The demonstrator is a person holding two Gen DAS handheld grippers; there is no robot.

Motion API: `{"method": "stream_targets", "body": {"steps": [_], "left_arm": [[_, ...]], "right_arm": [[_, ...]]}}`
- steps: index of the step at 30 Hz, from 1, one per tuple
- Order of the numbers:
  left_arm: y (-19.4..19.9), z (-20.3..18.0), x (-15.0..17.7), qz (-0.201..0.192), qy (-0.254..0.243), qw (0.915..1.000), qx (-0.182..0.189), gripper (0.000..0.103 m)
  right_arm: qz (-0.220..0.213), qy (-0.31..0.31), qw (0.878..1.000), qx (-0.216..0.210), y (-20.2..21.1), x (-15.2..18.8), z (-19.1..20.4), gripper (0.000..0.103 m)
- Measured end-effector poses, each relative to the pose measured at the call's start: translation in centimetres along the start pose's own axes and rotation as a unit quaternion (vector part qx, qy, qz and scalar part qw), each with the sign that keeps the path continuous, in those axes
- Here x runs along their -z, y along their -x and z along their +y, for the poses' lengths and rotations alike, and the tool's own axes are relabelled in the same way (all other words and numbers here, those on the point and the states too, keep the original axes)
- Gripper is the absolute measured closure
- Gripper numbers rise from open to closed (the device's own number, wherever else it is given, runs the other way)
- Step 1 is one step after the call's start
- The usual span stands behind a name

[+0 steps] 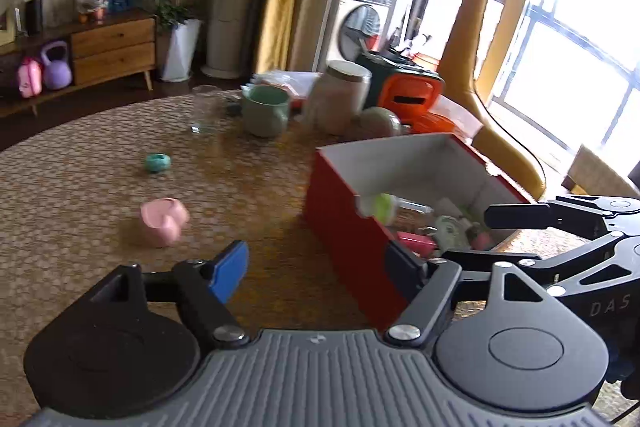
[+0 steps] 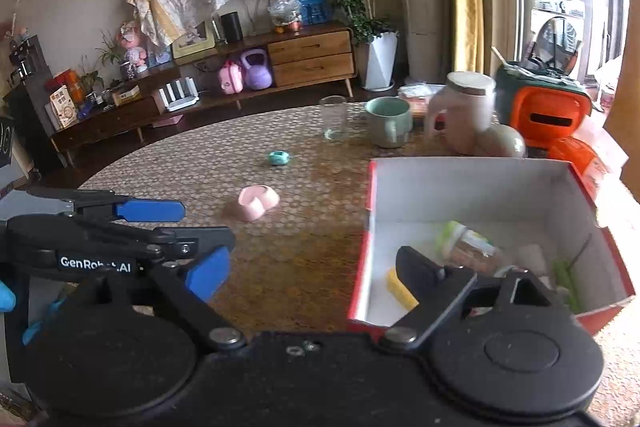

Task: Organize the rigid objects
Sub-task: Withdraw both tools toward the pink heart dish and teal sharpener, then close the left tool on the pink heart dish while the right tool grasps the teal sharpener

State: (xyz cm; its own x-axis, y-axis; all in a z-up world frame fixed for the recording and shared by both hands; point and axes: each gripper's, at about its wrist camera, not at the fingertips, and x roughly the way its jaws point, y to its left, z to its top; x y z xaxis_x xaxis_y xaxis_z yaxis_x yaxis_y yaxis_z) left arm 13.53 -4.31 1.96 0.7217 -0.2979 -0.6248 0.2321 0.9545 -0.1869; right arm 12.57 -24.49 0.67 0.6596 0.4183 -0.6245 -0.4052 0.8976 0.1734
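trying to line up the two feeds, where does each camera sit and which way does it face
Left wrist: on the left gripper, facing across the table at the pink dish; its open blue-padded fingers show, and the right gripper over the red box.
Right wrist: on the right gripper, over the red box; the left gripper shows.
Shared: box, pink dish, teal ring, green mug.

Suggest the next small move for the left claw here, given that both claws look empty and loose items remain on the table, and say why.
Probably ease the left claw forward and left toward the pink dish. Both claws are open and empty, the right claw sits at the red box, and the pink dish is the nearest loose item outside it, with the teal ring farther back.
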Motion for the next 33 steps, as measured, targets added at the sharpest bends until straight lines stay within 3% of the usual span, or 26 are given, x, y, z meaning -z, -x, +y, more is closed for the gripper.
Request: {"method": "stream_targets", "body": {"steps": [13,20,23,33], "left_arm": [[0.3,6.7,-0.4,-0.009,0.024,0.9989,-0.041,0.016],[-1.3,9.8,-1.1,-0.023,0.038,0.9973,-0.059,0.001],[-2.4,10.9,-1.2,-0.025,0.04,0.9965,-0.068,0.001],[-8.0,14.8,-2.0,0.017,0.06,0.9942,-0.088,0.0]], "right_arm": [[0.013,0.019,1.0,-0.015,-4.5,-3.2,4.4,0.009],[0.026,0.018,0.999,-0.007,-7.8,-5.4,5.0,0.009],[0.036,0.022,0.999,-0.004,-9.7,-6.4,5.2,0.009],[0.068,0.04,0.997,0.002,-16.9,-10.1,6.2,0.009]]}}
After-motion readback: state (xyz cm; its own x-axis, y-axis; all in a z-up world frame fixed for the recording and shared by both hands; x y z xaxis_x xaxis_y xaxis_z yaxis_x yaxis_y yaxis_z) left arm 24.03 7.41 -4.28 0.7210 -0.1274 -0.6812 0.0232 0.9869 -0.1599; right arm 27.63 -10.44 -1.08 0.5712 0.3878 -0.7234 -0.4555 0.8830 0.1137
